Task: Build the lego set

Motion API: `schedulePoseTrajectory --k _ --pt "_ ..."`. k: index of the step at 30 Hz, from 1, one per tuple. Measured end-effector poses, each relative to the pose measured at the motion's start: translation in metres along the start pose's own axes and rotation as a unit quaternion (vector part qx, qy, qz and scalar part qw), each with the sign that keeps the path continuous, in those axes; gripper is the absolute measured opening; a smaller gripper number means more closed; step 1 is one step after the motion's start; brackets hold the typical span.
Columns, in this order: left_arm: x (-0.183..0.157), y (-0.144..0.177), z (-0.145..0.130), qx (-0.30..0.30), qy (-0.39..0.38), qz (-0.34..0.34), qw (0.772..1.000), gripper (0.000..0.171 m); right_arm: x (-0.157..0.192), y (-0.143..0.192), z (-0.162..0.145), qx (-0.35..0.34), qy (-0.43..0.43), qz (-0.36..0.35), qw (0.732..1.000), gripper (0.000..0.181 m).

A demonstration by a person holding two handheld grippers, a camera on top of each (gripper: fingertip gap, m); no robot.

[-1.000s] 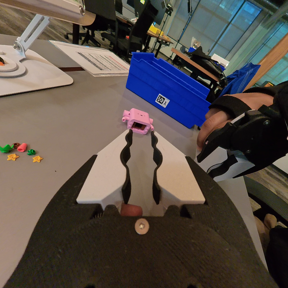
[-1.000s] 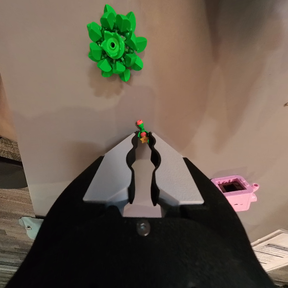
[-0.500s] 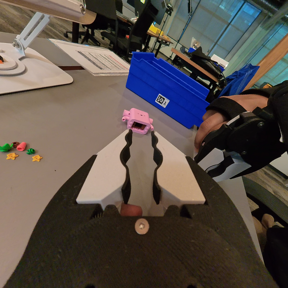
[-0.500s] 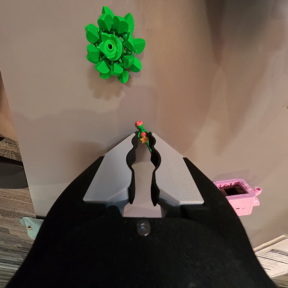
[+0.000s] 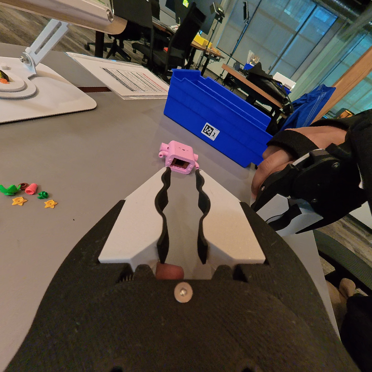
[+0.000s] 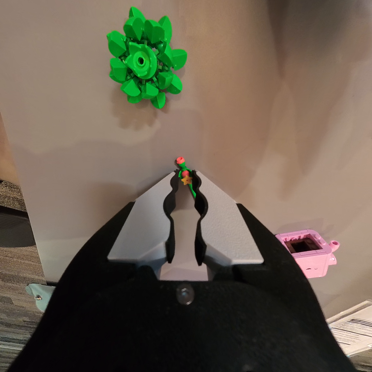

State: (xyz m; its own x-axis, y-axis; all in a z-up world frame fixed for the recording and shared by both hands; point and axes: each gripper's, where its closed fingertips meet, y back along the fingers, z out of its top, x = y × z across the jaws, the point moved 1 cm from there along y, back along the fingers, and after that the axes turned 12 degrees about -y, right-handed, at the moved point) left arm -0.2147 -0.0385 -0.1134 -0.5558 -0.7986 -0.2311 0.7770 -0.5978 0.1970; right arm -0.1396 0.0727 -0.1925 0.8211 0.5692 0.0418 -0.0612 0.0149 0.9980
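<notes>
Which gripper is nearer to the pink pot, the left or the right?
Left. The left gripper has its open fingertips just short of the pink pot, one each side. The right gripper is off to the pot's side, holding a small flower stem.

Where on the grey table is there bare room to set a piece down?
Widest bare stretch: between the small loose pieces and the pink pot. Also between the green leaf rosette and flower stem. Crowded between the pot and blue bin.

Blue bin (image 5: 217, 112), printed sheet (image 5: 128, 80), white stand base (image 5: 40, 94) on grey table (image 5: 90, 141)
</notes>
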Motion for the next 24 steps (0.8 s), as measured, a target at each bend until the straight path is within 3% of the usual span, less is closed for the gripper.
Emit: schedulePoseTrajectory --k 8,13,16,19,22,24 --pt "0.000 0.003 0.004 -0.005 -0.003 0.001 1.000 0.024 -0.002 0.001 0.001 -0.042 -0.034 -0.007 0.999 0.012" --pt "0.000 0.008 0.012 -0.028 0.005 -0.003 1.000 0.025 -0.017 0.034 0.022 -0.215 -0.139 0.008 0.967 0.012" --pt "-0.003 0.014 0.023 -0.057 0.016 -0.016 0.998 0.026 -0.041 0.079 0.039 -0.377 -0.206 0.011 0.903 0.012" --pt "-0.003 0.024 0.035 -0.095 0.018 -0.019 0.995 0.026 -0.062 0.131 0.049 -0.551 -0.250 0.048 0.795 0.012" --pt "-0.003 0.034 0.046 -0.134 0.023 -0.031 0.990 0.027 -0.077 0.155 0.048 -0.657 -0.260 0.099 0.701 0.011" --pt "-0.007 0.040 0.052 -0.160 0.035 -0.060 0.985 0.031 -0.079 0.159 0.050 -0.695 -0.247 0.143 0.660 0.011"
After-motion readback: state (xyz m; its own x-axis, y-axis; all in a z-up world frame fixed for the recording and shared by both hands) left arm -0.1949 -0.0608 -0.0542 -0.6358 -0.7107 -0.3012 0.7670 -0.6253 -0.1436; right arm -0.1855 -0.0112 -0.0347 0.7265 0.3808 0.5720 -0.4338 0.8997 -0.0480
